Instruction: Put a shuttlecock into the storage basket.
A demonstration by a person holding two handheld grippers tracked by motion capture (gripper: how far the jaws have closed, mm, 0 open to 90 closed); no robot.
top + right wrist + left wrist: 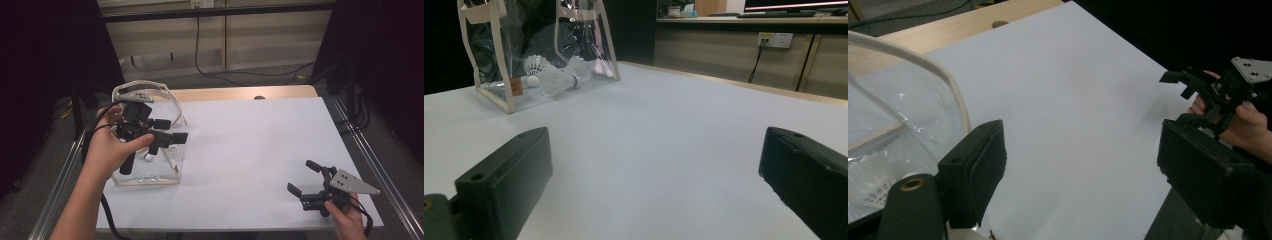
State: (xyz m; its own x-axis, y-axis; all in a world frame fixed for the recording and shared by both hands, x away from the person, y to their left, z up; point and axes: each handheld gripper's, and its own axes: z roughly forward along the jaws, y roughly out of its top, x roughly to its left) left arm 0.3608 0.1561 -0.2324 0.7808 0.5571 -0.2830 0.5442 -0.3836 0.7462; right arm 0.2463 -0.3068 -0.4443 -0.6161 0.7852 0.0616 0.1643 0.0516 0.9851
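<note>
Right claw (305, 179) rests spread and empty at the table's (250, 150) near corner; left claw (170, 131) hovers agape over the clear bag (150, 176) holding shuttlecocks (555, 75). Best drawn off slowly, clear of the handles (948, 80).

**Bright sheet, dark surround**

Even overhead light makes the white table (250, 150) bright, while the room at both sides falls nearly black. Shadows are faint. Glare glints on the clear bag (539, 50). In both gripper views the near jaws are soft and out of focus.
</note>
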